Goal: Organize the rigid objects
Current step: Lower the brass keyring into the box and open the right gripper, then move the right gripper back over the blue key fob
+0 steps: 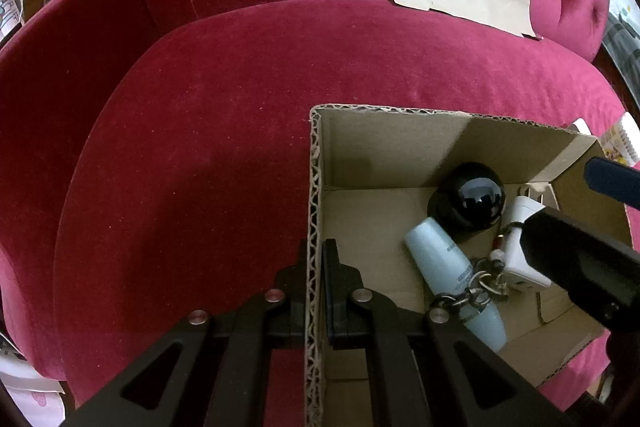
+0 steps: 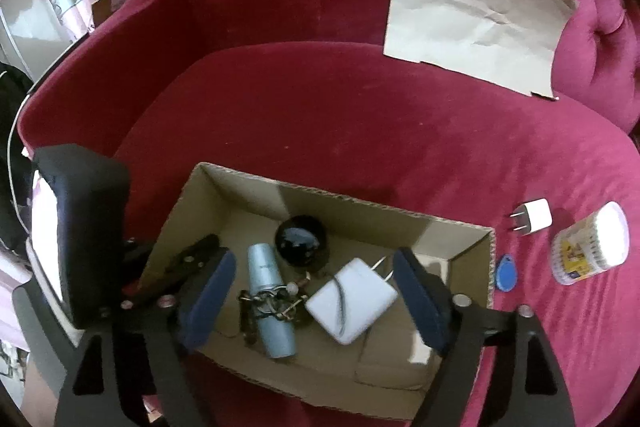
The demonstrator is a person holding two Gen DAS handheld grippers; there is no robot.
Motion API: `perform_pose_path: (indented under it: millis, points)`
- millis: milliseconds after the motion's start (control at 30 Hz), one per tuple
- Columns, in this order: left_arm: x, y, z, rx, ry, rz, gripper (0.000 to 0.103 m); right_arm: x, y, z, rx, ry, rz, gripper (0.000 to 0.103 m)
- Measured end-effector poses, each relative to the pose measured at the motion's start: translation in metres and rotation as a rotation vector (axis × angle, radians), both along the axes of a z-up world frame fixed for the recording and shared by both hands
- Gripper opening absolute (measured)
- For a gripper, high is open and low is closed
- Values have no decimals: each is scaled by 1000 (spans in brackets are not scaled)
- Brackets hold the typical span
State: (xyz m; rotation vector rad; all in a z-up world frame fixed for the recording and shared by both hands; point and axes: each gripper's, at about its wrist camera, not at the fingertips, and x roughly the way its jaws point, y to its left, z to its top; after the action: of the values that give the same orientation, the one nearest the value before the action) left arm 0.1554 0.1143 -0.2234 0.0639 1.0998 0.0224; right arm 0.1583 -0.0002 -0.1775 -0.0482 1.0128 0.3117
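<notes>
An open cardboard box (image 1: 316,187) sits on a crimson velvet sofa seat (image 1: 200,147). My left gripper (image 1: 316,255) is shut on the box's left wall, one finger inside and one outside. In the box lie a black glossy ball (image 2: 300,239), a pale blue bottle (image 2: 268,307), a metal chain (image 2: 276,301) draped over the bottle, and a large white charger (image 2: 352,303). My right gripper (image 2: 316,263) hangs open over the box. The charger lies below its blue pads (image 2: 212,291), untouched.
On the seat right of the box (image 2: 490,267) lie a small white plug adapter (image 2: 534,217), a blue key fob (image 2: 506,273) and a clear jar of cotton swabs (image 2: 588,247). A beige paper sheet (image 2: 472,23) leans on the sofa back.
</notes>
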Motion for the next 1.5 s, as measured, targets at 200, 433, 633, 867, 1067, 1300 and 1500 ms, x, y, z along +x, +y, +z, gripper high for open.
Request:
perform_pose_path:
  millis: [200,433,633,867,1067,1300,1500]
  points:
    - [0,0,0,0,0,-1,4,1,-8,3,-4,-11,-16,98]
    - [0,1,0,2,0,-1,4,-2,-12,9,-7,-34,-8,103]
    - [0,1,0,2,0,-1,4,-4,-20,13,-2,-56,-4,103]
    - [-1,1,-1,5,0,-1,4,-2,-44,19,-10,-65,-40,103]
    - [0,1,-1,7,1,-1,4,1,-65,23,-31,-74,-74,103]
    - [0,1,-1,9,0,-2,4,2,-92,28,-37,-84,-99,103]
    - [0,1,-1,11,1,-1,5,3,-114,26,-40,-74,-118,103]
